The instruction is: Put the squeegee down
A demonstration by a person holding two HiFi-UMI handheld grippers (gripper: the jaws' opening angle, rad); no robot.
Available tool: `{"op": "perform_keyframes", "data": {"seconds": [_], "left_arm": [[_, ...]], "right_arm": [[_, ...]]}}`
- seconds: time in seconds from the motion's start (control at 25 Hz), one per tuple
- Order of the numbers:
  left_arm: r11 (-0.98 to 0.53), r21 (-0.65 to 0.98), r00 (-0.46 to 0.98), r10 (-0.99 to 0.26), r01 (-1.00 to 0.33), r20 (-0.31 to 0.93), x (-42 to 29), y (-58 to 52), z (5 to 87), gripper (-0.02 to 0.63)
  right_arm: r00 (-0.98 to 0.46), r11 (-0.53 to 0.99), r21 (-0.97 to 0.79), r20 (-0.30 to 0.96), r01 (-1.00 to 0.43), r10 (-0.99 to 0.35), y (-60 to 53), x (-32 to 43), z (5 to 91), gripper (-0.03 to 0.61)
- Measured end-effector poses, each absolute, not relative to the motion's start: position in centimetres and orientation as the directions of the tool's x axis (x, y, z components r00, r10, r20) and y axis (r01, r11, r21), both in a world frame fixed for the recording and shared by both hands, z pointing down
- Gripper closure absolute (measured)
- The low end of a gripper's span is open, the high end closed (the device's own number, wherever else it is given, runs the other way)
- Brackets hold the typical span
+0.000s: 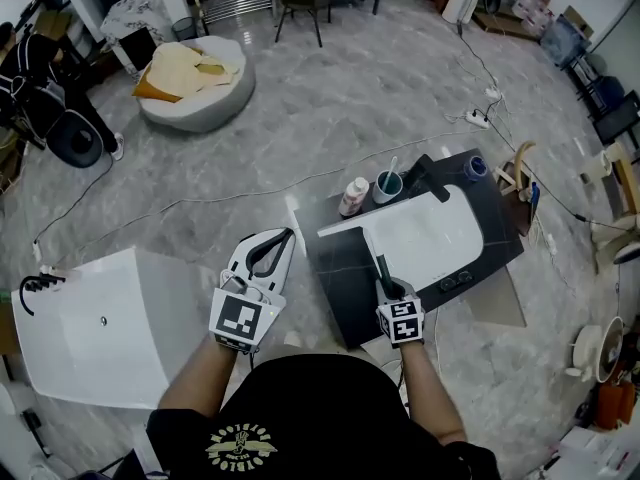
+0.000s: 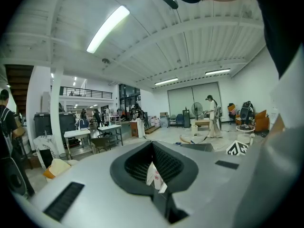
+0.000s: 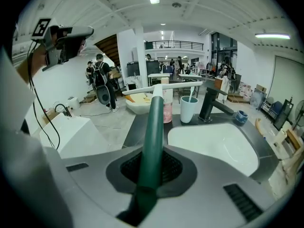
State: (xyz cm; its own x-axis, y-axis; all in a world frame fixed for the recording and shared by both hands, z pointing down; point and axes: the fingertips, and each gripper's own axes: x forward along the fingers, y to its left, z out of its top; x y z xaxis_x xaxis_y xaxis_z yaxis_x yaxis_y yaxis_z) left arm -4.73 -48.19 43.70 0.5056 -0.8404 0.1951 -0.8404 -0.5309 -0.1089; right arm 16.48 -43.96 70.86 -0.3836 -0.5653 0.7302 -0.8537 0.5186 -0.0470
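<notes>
The squeegee (image 1: 381, 265) has a dark green handle and a white blade (image 1: 362, 225). My right gripper (image 1: 386, 282) is shut on the handle, and the blade hangs over the left rim of the white sink (image 1: 440, 243), set in a black countertop (image 1: 338, 268). In the right gripper view the handle (image 3: 154, 127) rises between the jaws of the right gripper (image 3: 151, 167) to the blade (image 3: 164, 86), with the sink (image 3: 218, 146) to the right. My left gripper (image 1: 288, 236) hovers left of the counter, jaws together; a small white scrap (image 2: 154, 176) shows between its pads.
At the back of the counter stand a pink bottle (image 1: 353, 196), a teal cup (image 1: 388, 184) and a black faucet (image 1: 425, 175). A white box (image 1: 110, 323) stands on the floor at left, a round white cushion (image 1: 200, 83) farther back. Cables cross the floor.
</notes>
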Motion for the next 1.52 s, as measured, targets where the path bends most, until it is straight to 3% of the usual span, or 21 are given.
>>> {"op": "perform_keyframes", "data": {"seconds": [0.76,1.32,1.48,1.52], "left_arm": [[-0.472,-0.114,0.440,-0.869,-0.874,0.228,-7.6,-46.9,44.8,0.591],[-0.443,-0.124,0.408,-0.883,-0.888,0.230,-9.6,-45.0,44.2,0.591],[-0.447,-0.128,0.413,-0.882,-0.885,0.228,-9.8,-44.4,43.7,0.591],[-0.448,-0.130,0.413,-0.881,-0.885,0.231,-9.9,-44.2,43.6,0.591]], "right_arm": [[-0.360,0.601,-0.104,0.875,-0.793,-0.324,-40.5,14.5,81.8,0.528],[-0.283,0.603,-0.110,0.938,-0.790,-0.199,-38.6,14.2,85.3,0.528],[-0.294,0.594,-0.091,0.921,-0.799,-0.255,-38.9,14.2,84.2,0.374],[-0.295,0.592,-0.081,0.915,-0.802,-0.275,-38.9,14.2,83.7,0.364]]}}
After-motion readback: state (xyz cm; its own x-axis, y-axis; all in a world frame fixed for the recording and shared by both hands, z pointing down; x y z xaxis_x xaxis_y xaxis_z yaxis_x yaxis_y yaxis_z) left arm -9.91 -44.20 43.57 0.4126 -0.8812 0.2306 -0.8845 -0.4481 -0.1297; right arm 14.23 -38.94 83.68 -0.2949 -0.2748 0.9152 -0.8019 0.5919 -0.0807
